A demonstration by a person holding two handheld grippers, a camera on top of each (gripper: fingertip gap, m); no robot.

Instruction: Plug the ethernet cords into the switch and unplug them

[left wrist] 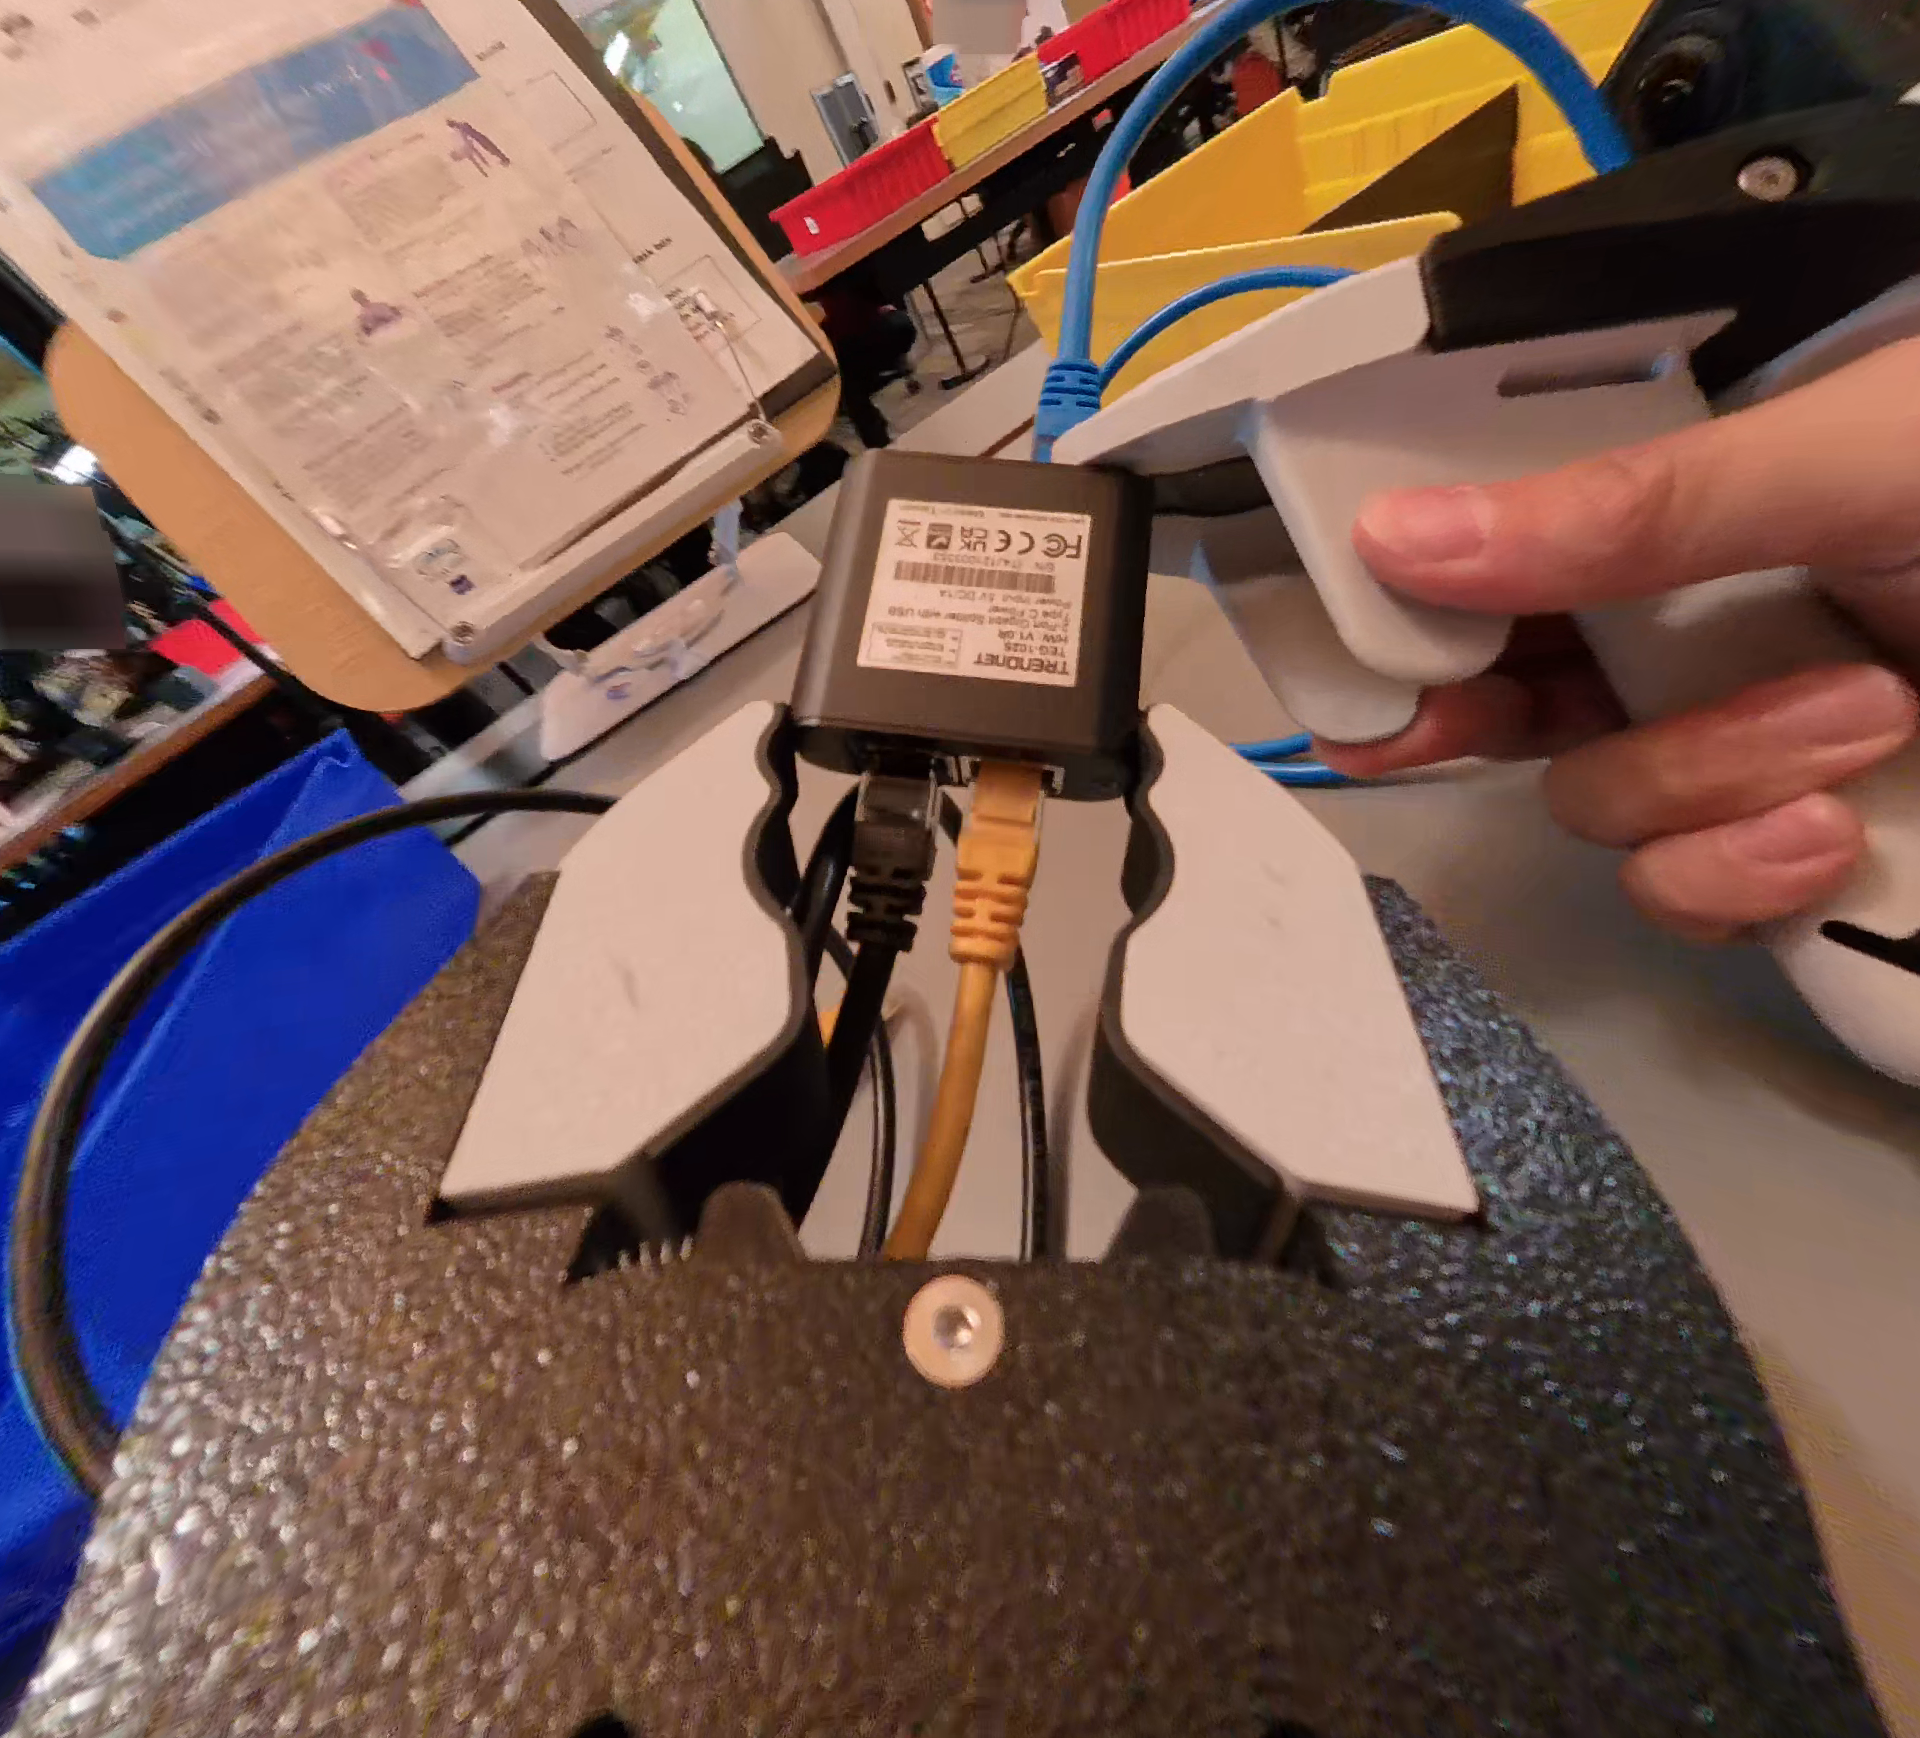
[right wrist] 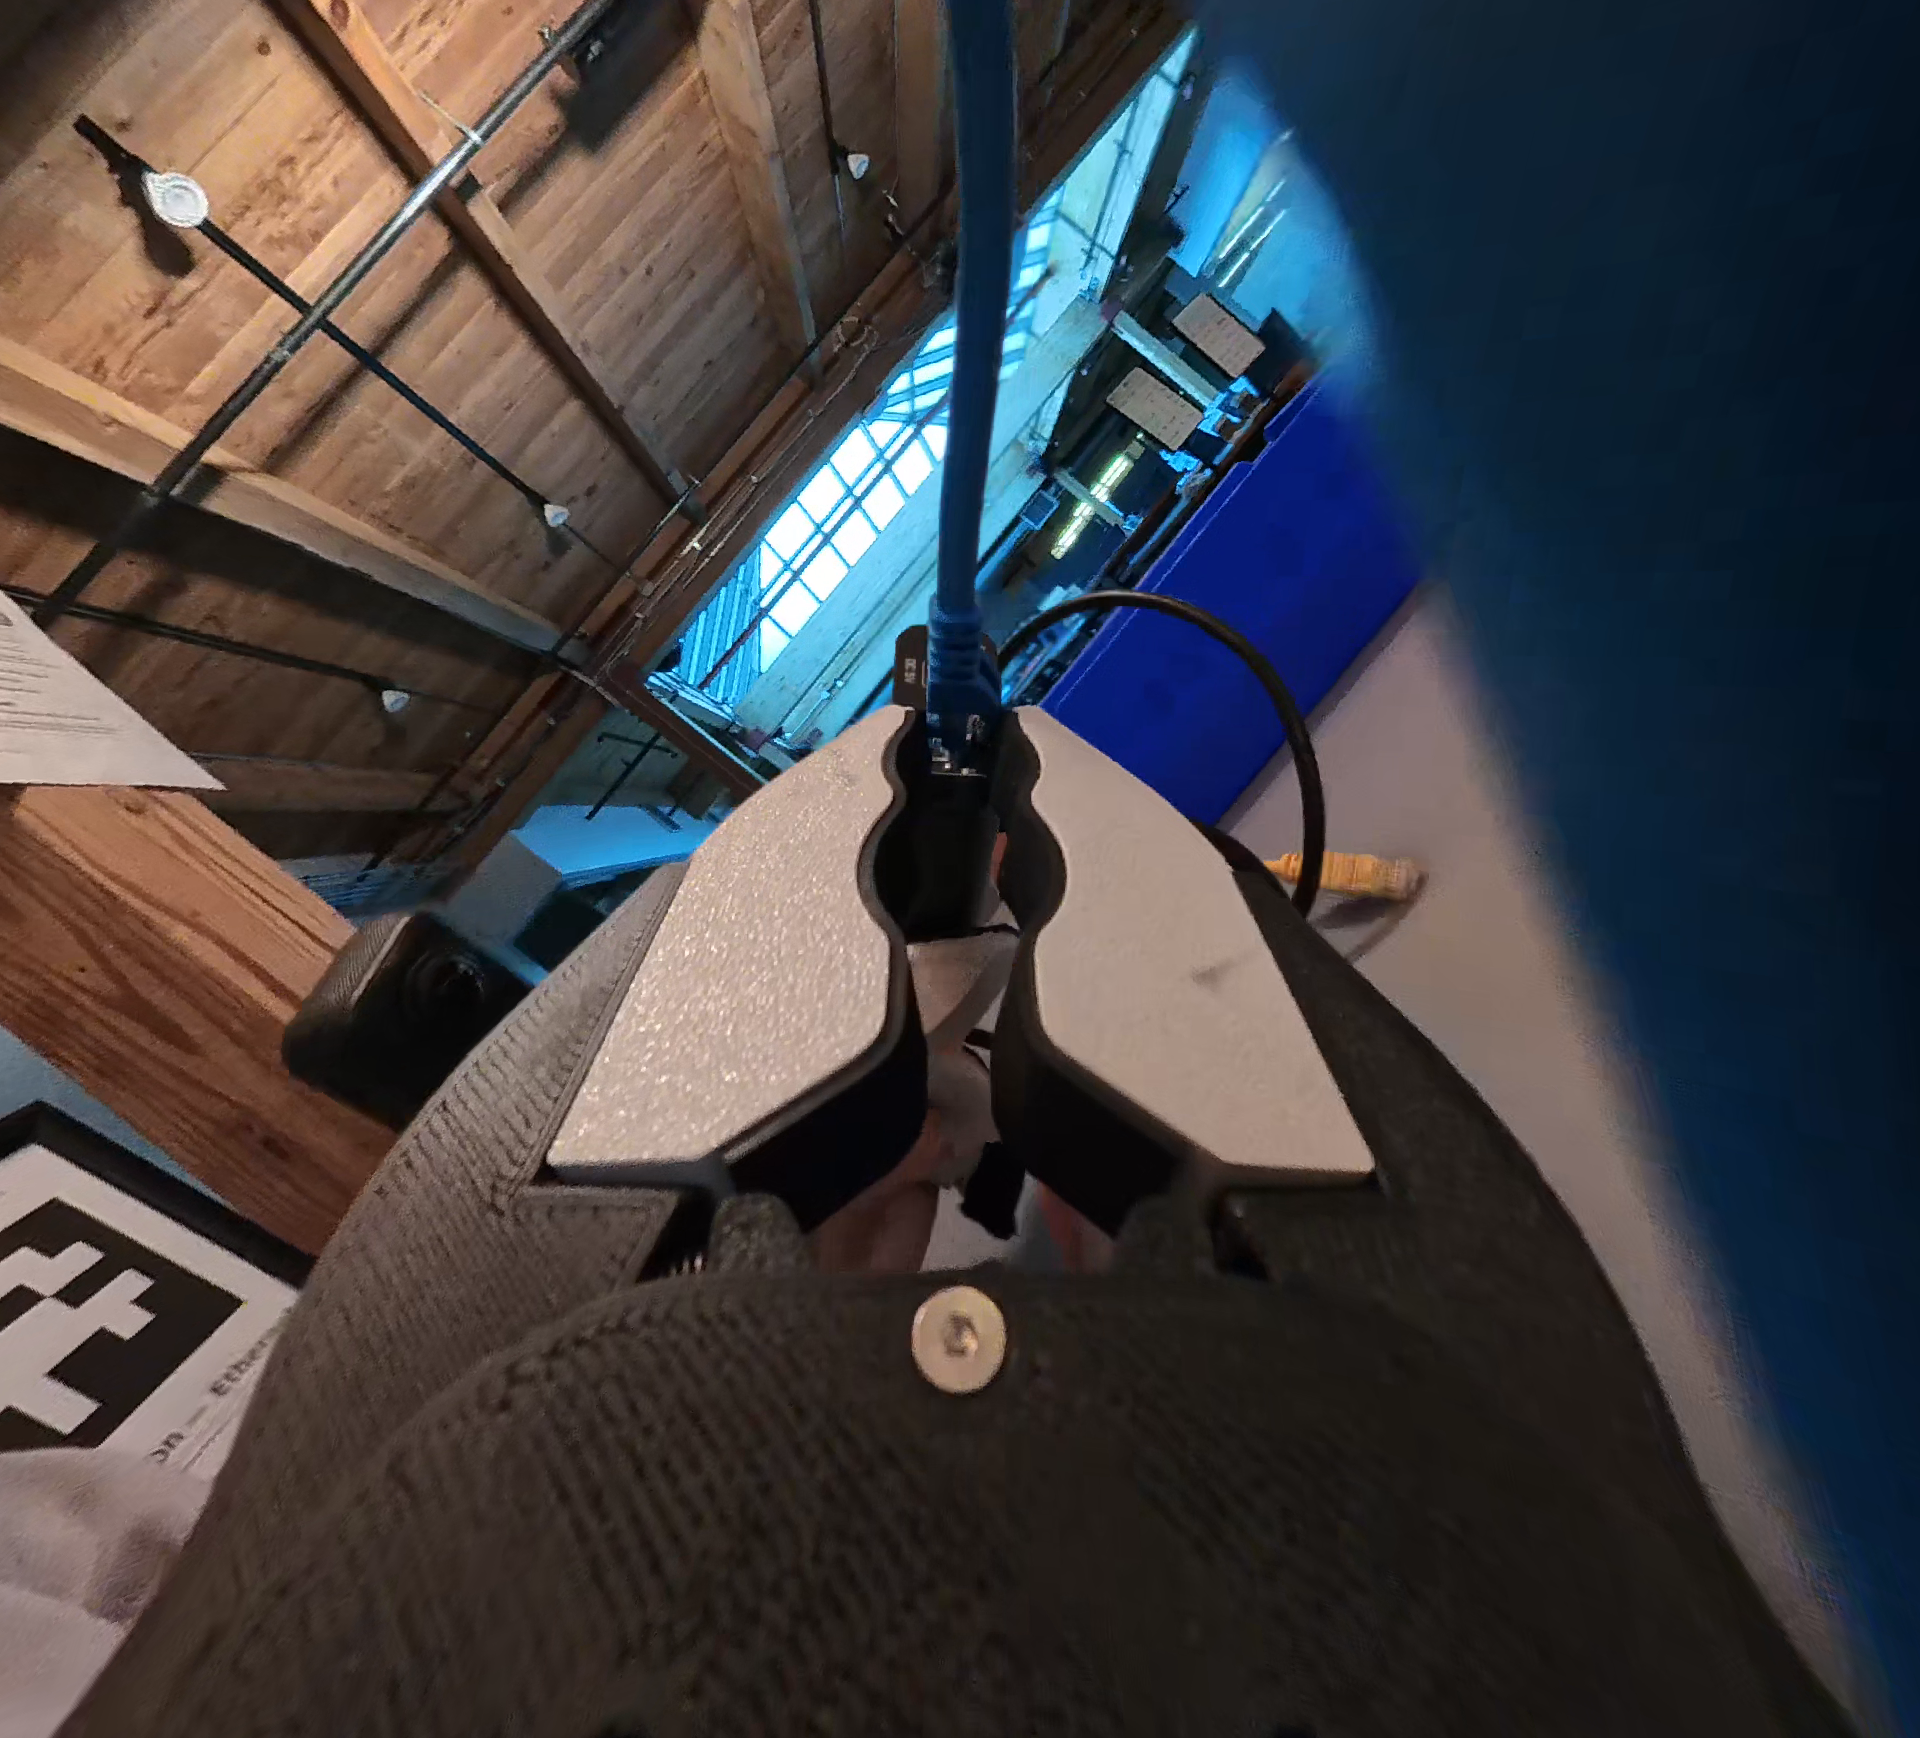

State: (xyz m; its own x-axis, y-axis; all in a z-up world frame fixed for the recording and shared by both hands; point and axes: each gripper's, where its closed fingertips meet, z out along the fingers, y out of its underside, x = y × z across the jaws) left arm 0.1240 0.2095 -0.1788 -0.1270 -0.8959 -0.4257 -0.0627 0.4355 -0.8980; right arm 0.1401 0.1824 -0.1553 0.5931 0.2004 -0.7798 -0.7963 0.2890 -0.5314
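A black switch (left wrist: 977, 587) lies label side up between my left gripper's fingertips; the left gripper (left wrist: 961, 732) is shut on its near end. A black cord (left wrist: 888, 847) and a yellow cord (left wrist: 992, 857) are plugged into its near side. A blue cord (left wrist: 1070, 384) is plugged into its far side. My right gripper (left wrist: 1081, 441) comes in from the right, held by a hand (left wrist: 1662, 649). In the right wrist view the right gripper (right wrist: 961, 743) is shut on the blue plug (right wrist: 956, 680) at the switch's edge (right wrist: 940, 857). A loose yellow plug (right wrist: 1361, 878) lies on the table.
An instruction sheet on a tilted board (left wrist: 364, 286) stands at the left. A yellow bin (left wrist: 1299, 213) is behind the switch, a blue bin (left wrist: 208, 1013) at the left. A black cable loops over the grey table (left wrist: 1558, 1013). A blurred blue sleeve (right wrist: 1662, 545) fills the right. There is about 4 centimetres between the tips of the two grippers.
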